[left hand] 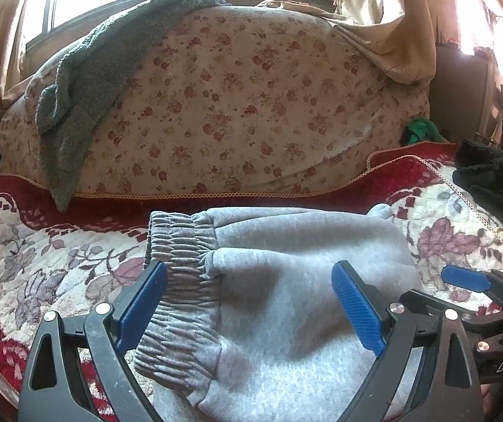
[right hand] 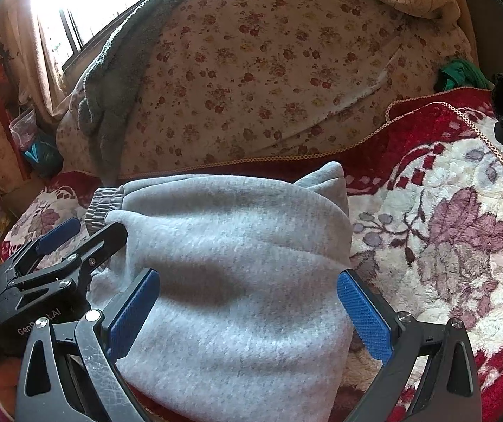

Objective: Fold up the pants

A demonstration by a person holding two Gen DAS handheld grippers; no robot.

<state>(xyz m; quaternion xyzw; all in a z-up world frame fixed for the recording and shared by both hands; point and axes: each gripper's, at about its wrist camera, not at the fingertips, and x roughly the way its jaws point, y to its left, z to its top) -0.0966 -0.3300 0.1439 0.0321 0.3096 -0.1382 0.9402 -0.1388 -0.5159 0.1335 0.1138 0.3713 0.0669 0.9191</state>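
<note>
On floral blanket (right hand: 444, 232), folded grey pants (left hand: 286, 281), 2 grippers (left hand: 251, 302) (right hand: 247, 313) spread apart, floral cushion (left hand: 233, 105) behind.

A bed covered by a plush red-and-cream blanket (left hand: 40, 256) with purple leaf patterns carries everything. Grey sweatpants (left hand: 269, 299) lie folded on the blanket, their ribbed waistband (left hand: 177, 281) at the left end. Behind the sweatpants a large floral-print bundle (left hand: 233, 105) (pillow or rolled quilt, hard to tell) rests on the blanket. To the right of the sweatpants, near the blanket's edge, sits a dark garment (left hand: 490, 183); a green cloth (left hand: 421, 132) lies beyond it.
</note>
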